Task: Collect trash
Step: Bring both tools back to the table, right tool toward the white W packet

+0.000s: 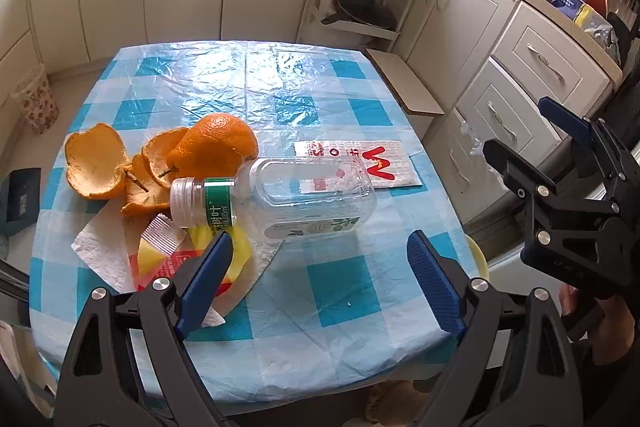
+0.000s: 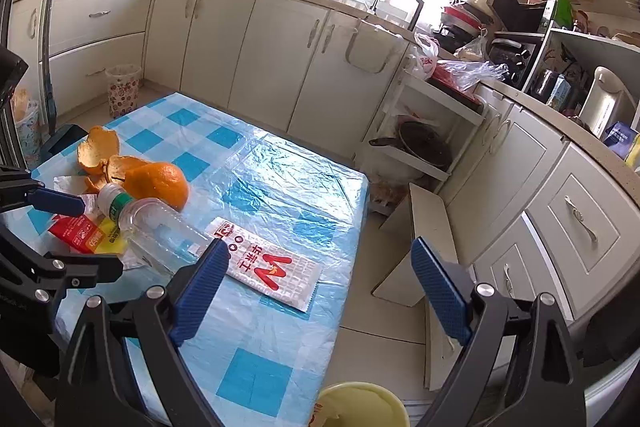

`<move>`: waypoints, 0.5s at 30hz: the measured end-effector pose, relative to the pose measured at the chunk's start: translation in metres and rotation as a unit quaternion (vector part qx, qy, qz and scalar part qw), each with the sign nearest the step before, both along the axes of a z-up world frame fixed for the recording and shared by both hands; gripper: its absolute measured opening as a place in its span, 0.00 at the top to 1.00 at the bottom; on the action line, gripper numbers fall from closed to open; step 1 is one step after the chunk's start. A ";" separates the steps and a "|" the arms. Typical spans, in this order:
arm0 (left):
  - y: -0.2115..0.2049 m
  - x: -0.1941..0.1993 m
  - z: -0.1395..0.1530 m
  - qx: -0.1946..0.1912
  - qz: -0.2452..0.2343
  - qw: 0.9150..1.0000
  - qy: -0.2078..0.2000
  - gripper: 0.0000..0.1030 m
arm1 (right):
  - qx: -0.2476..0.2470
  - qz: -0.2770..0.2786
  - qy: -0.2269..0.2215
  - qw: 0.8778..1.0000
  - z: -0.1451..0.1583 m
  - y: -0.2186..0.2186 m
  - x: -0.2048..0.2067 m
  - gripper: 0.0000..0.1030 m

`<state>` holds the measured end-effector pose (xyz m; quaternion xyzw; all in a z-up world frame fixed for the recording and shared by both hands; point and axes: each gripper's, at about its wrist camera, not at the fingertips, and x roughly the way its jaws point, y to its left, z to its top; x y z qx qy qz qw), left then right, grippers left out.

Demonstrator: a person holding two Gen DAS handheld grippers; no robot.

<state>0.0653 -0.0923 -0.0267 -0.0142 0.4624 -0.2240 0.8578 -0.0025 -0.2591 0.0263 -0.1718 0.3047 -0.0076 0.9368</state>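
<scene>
Left wrist | one bottle (image 1: 280, 199) | one white wrapper (image 1: 356, 163) | left tool (image 1: 320, 263) spread, empty | right tool (image 2: 320, 279) spread, empty

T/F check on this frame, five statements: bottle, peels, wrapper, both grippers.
1. The clear plastic bottle with the white cap stands upright. False: it lies on its side on the blue checked tablecloth.
2. Orange peels lie beside the bottle's cap end. True.
3. The left gripper holds the bottle. False: its jaws are open and empty.
4. The flat white paper wrapper with red print lies on the table. True.
5. The right gripper is shut. False: it is open, holding nothing.
</scene>
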 end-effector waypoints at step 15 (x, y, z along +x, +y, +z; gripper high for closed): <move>0.028 0.010 0.000 0.070 0.019 0.997 -0.015 0.15 | -0.001 0.065 0.092 0.994 -0.059 0.006 0.056 0.12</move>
